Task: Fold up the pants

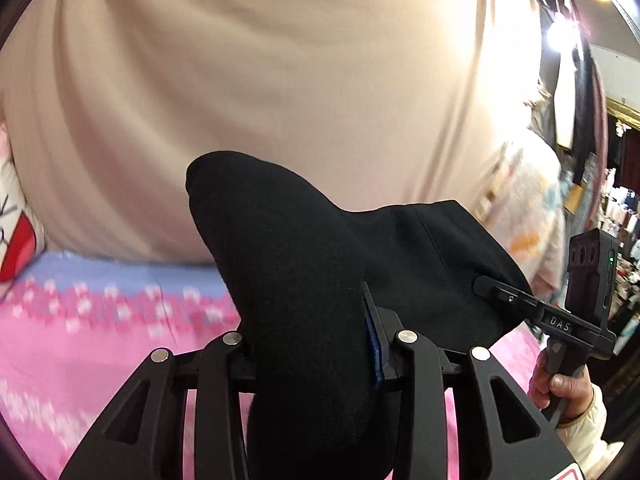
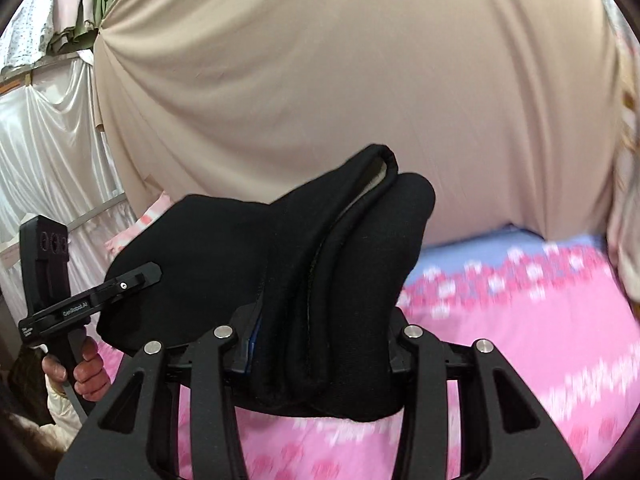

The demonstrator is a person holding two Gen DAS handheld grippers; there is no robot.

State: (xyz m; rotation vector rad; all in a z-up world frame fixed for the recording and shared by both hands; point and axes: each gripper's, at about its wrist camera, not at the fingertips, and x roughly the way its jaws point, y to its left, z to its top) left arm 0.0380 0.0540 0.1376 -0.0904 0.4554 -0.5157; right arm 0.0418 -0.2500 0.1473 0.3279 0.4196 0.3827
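Black pants [image 1: 304, 272] hang bunched between both grippers above a pink flowered bed cover [image 1: 80, 352]. My left gripper [image 1: 312, 344] is shut on a thick fold of the pants, which hides its fingertips. My right gripper [image 1: 492, 288] shows at the right of the left wrist view, clamped on the other end of the cloth. In the right wrist view the pants [image 2: 312, 264] bulge up between my right gripper's [image 2: 320, 344] jaws, a pale lining showing at the top. The left gripper [image 2: 136, 276] shows at the left there, shut on the cloth.
A beige curtain [image 1: 280, 80] hangs close behind the bed. The pink cover [image 2: 520, 340] has a blue band [image 2: 472, 252] at the far edge. A white satin drape [image 2: 48, 152] is at the left; clothes racks [image 1: 616, 208] stand at the right. A red and white cushion [image 1: 16, 240] lies far left.
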